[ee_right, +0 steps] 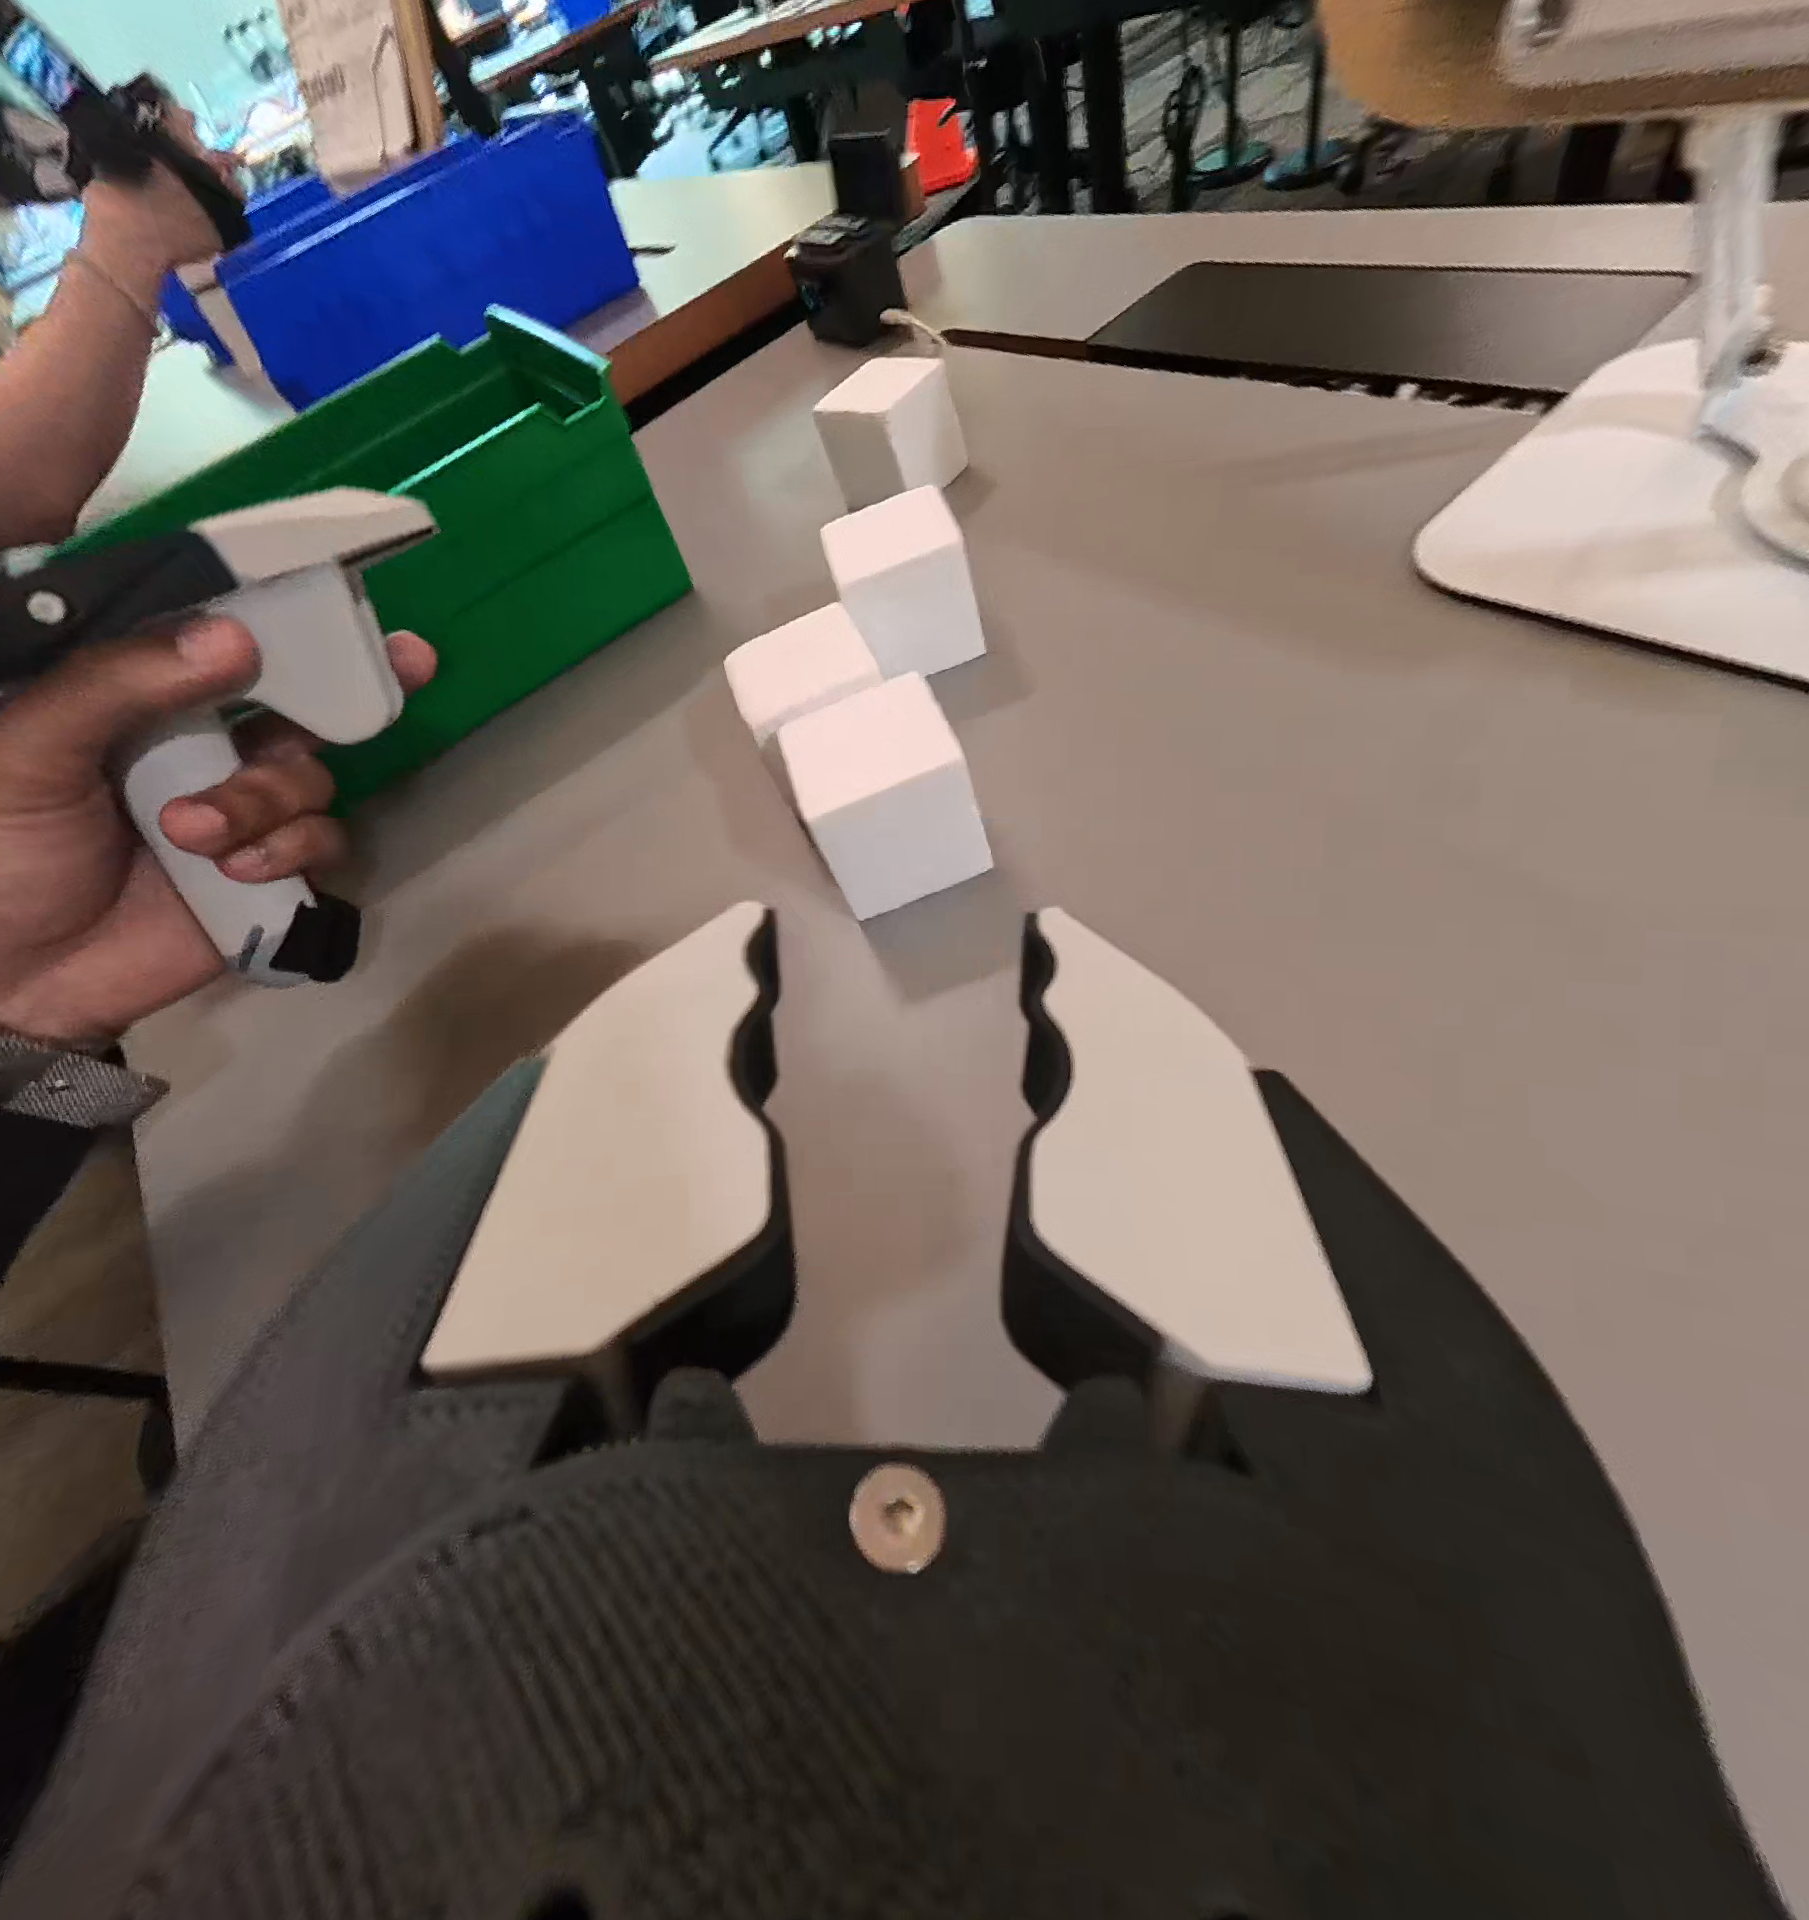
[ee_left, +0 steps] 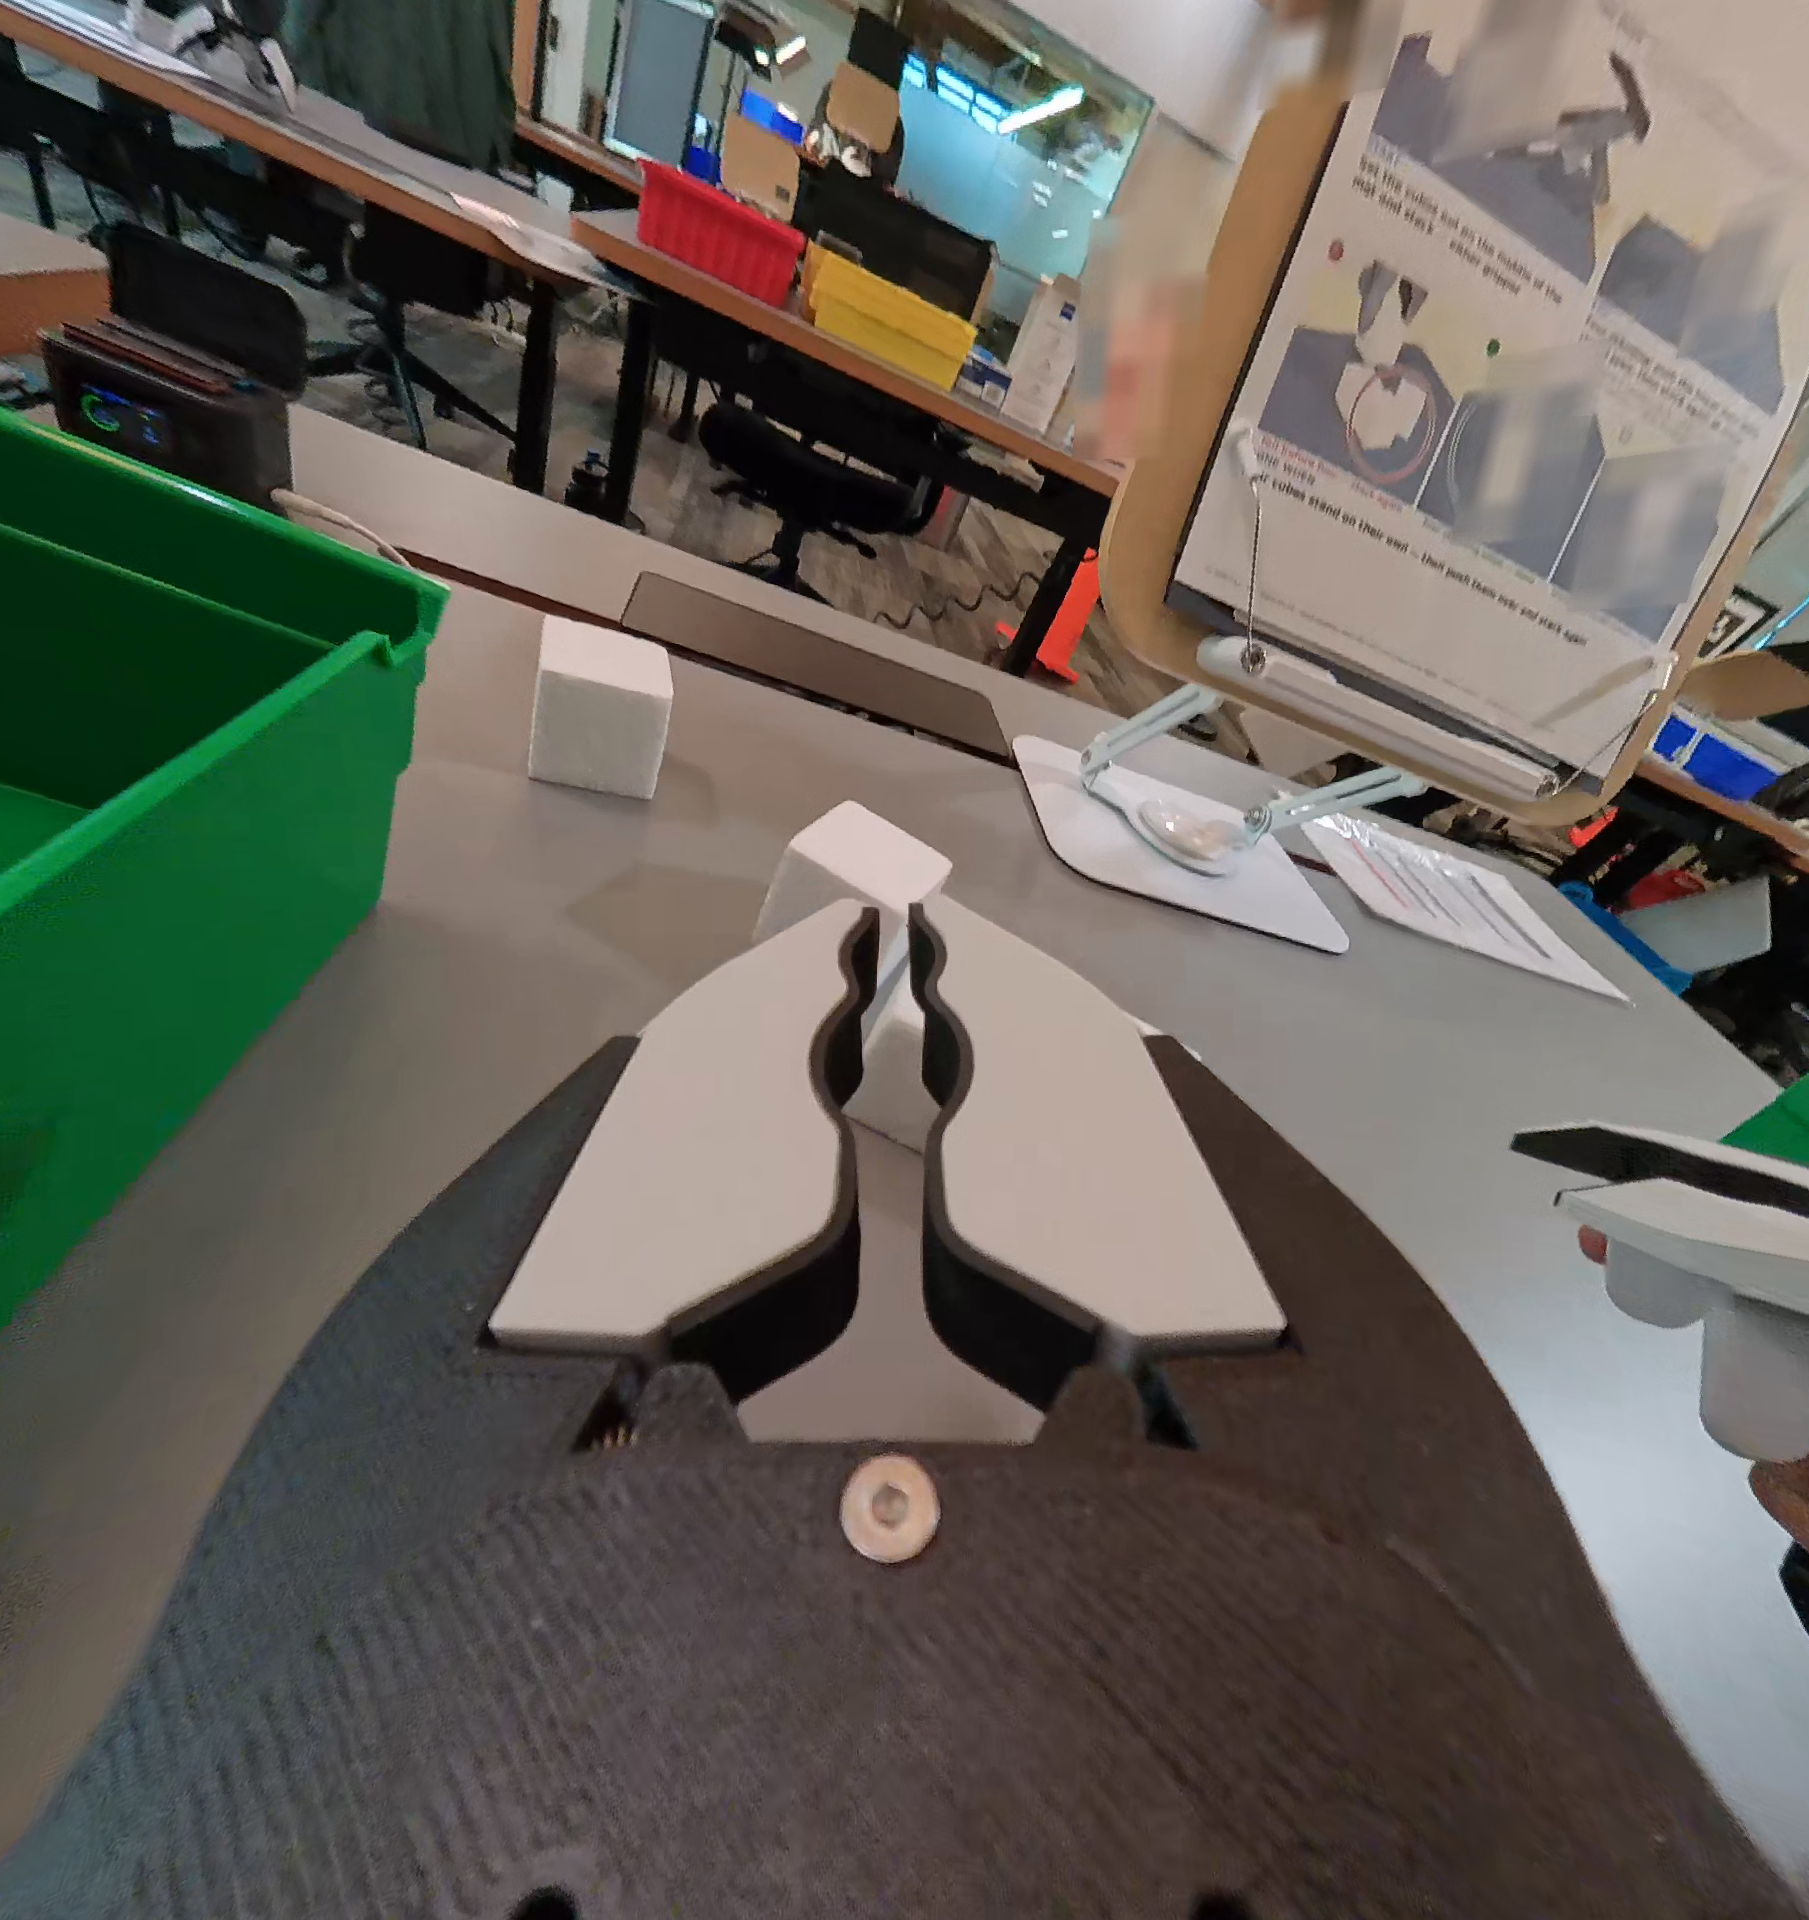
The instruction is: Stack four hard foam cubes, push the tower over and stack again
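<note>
My left gripper (ee_left: 889, 925) is nearly closed and holds nothing; white foam cubes (ee_left: 858, 862) sit just past the tips, centre frame. My right gripper (ee_right: 895, 935) is wide and empty, with the nearest cube (ee_right: 884, 795) just beyond it. Risk: the cubes look light, so a tip nudge could scatter the cluster. Only the right view shows all four cubes; the left view shows the instruction board (ee_left: 1482, 343) at upper right and the green bin (ee_left: 183, 665) at left.

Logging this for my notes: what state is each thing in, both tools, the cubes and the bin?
Left tool: nearly shut, holding nothing.
Right tool: open, empty, just short of the nearest cube.
Nearest white foam cube: on the grey table, ungripped.
Two white foam cubes behind it: on the table, huddled together.
Farthest white foam cube: standing alone.
Green plastic bin: open-topped.
</note>
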